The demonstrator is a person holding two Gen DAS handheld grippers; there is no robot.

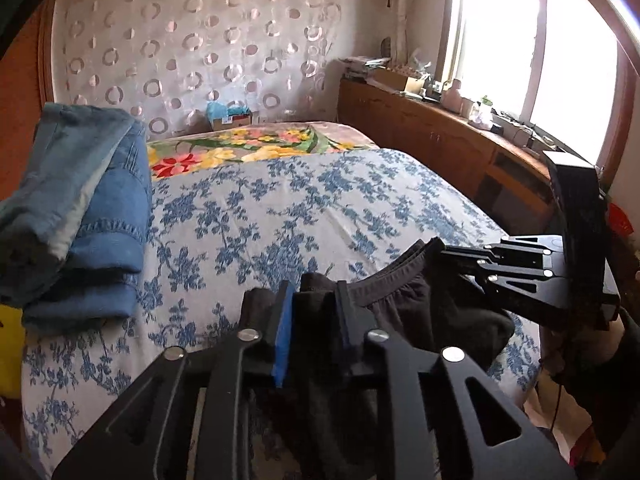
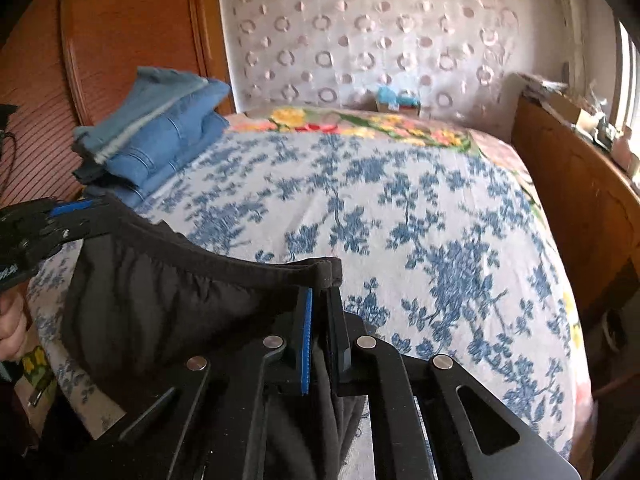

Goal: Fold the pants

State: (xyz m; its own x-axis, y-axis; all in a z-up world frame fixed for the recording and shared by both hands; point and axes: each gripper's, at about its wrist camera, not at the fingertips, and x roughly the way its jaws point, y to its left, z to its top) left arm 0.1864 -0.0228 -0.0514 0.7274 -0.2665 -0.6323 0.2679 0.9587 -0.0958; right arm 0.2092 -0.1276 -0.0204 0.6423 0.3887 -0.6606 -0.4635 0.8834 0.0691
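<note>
Black pants (image 1: 404,300) with an elastic waistband hang between my two grippers above the near end of the bed. My left gripper (image 1: 314,292) is shut on one end of the waistband. My right gripper (image 2: 320,284) is shut on the other end of the pants (image 2: 168,292). The waistband sags in a curve between them. In the left wrist view the right gripper (image 1: 452,256) shows at the right. In the right wrist view the left gripper (image 2: 92,204) shows at the left. The legs hang below, out of sight.
The bed (image 1: 304,208) has a blue floral cover (image 2: 400,208). Folded blue jeans (image 1: 80,208) are stacked at its left edge, also seen in the right wrist view (image 2: 160,136). A wooden cabinet (image 1: 440,136) with clutter runs along the right under the window. A small box (image 1: 230,118) sits at the headboard.
</note>
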